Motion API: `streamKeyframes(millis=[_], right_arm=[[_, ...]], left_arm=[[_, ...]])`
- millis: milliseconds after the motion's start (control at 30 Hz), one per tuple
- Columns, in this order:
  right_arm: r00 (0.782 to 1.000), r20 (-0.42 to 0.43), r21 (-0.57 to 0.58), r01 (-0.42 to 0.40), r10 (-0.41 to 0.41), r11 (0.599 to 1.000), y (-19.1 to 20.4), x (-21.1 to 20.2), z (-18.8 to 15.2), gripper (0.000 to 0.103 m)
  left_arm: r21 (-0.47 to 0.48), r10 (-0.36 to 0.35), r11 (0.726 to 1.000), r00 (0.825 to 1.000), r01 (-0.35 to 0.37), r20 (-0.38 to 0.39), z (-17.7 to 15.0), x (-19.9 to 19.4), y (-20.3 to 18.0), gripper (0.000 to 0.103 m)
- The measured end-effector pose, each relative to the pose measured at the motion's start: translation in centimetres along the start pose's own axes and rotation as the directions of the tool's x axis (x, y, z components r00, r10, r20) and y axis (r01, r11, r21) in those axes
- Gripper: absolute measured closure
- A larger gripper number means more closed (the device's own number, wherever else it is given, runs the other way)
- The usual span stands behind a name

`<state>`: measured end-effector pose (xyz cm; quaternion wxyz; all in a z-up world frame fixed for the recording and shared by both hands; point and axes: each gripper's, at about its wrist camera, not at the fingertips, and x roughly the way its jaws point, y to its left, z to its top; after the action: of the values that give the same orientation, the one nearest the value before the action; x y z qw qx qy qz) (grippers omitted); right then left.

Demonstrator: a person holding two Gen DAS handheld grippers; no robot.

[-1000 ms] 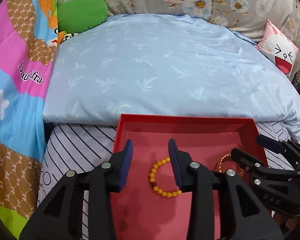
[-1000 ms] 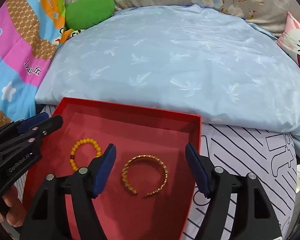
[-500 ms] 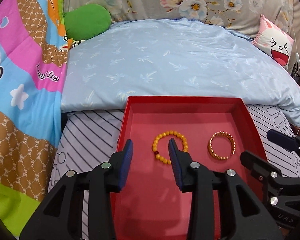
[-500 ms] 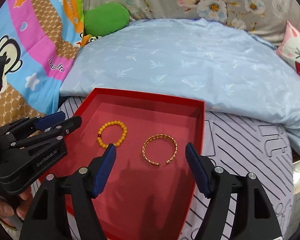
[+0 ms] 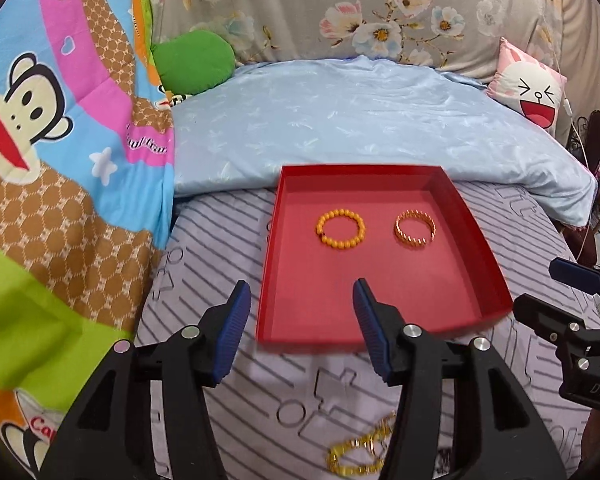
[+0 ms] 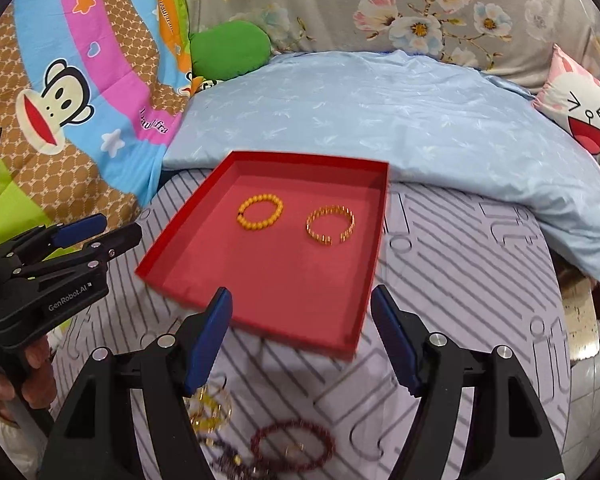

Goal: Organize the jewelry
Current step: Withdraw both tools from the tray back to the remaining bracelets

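Tools, left (image 5: 302, 326) and right (image 6: 302, 338), have drawn back from red tray (image 5: 384, 330) (both wide, empty); left's gap widened.

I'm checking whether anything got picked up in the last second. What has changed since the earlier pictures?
Both grippers, left and right, pulled back from the red tray, open and empty. The orange bead bracelet and gold bangle stayed put in it.

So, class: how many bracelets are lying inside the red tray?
2: the orange bead bracelet lies left in the red tray, and the gold cuff bracelet lies to its right. More jewelry sits outside on the bed.
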<state>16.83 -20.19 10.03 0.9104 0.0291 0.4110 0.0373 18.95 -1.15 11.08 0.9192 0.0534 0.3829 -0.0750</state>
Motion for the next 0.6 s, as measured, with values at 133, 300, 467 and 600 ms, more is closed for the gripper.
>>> streamKeyframes(millis=[133, 300, 467, 600], right_arm=[[1.000, -0.010, 0.011, 0.015, -0.015, 1.000, 0.3, -1.4, -2.8, 0.034], [0.999, -0.017, 0.009, 0.044, -0.043, 0.999, 0.5, -2.2, -5.9, 0.034], [0.998, -0.040, 0.037, 0.047, -0.045, 0.998, 0.2, -1.9, -8.5, 0.034], [0.996, -0.057, 0.032, 0.069, -0.067, 0.997, 0.5, -0.9, -9.8, 0.034]], left_arm=[[-0.025, -0.026, 0.999, 0.999, 0.025, -0.024, -2.4, -1.0, -0.1, 0.052], [-0.033, -0.035, 0.999, 0.999, 0.034, -0.034, -5.4, -1.7, -0.5, 0.048], [-0.050, -0.031, 0.998, 0.999, 0.029, -0.040, -8.3, -1.9, -0.8, 0.044], [-0.087, -0.047, 0.995, 0.997, 0.042, -0.058, -9.9, -1.5, -0.3, 0.044]])
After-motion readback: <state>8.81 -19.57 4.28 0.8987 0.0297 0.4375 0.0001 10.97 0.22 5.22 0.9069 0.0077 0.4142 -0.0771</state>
